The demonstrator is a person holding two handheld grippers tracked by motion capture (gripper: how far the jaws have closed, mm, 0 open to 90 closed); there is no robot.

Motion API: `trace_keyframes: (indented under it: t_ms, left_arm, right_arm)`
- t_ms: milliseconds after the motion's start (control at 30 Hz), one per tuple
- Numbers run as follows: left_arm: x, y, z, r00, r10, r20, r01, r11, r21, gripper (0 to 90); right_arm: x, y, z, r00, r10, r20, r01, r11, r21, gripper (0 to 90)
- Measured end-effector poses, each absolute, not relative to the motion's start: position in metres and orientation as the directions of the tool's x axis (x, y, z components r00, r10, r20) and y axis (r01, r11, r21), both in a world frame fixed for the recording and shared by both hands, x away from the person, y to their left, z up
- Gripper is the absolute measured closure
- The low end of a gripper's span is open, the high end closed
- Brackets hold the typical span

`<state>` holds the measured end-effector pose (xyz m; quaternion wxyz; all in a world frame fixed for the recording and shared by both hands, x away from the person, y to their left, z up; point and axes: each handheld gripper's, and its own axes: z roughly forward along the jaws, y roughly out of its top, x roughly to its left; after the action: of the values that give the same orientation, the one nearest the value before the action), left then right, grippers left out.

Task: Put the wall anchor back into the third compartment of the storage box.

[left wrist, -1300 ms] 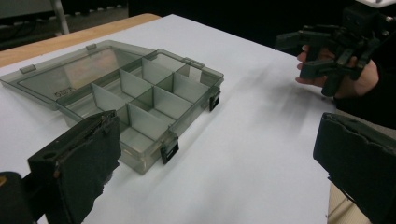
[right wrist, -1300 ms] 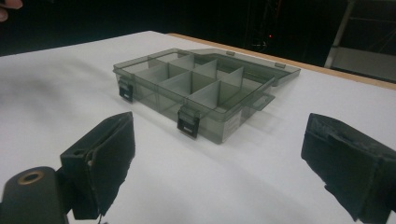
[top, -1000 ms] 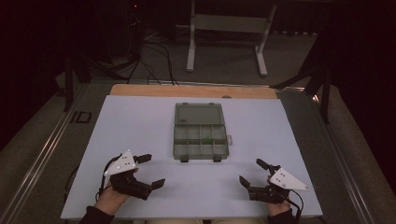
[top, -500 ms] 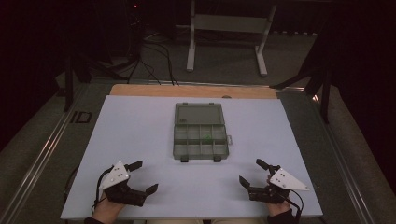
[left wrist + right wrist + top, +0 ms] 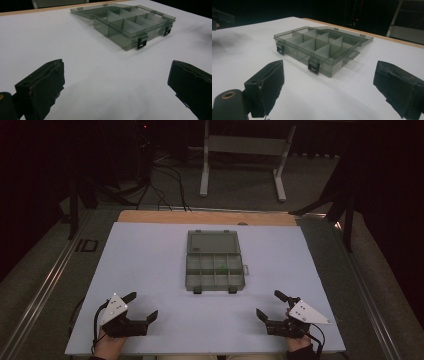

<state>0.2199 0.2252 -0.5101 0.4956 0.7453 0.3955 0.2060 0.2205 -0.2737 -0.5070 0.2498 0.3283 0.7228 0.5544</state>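
- Now the left gripper (image 5: 140, 306) has slid back toward six o'clock, fingers spread, empty.
- Right gripper (image 5: 272, 304) stays parked, fingers spread.
- Compartment box (image 5: 214, 262) sits open mid-tabletop, untouched; no approach yet.

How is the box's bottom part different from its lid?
The tray is split into small compartments by dividers, while the lid is one flat panel. The tray carries two black latches on its near edge; the lid has none. The tray lies nearer both grippers, the lid beyond it, folded open flat. Both are smoky see-through plastic.
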Motion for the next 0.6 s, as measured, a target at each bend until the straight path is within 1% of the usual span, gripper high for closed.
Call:
trace_keyframes:
  t_ms: [167,600]
  left_arm:
    - [0.2205,0.2295,-0.5120,0.587,0.806,-0.079,0.369,-0.179,0.912,0.1]
    - [0.2187,0.2285,-0.5144,0.615,0.785,-0.072,0.338,-0.180,0.924,0.2]
  right_arm:
    - [0.2204,-0.2738,-0.5069,-0.658,0.753,0.001,0.197,0.171,0.965,9.7]
    - [0.2209,-0.2739,-0.5082,-0.663,0.749,0.004,0.203,0.174,0.964,9.7]
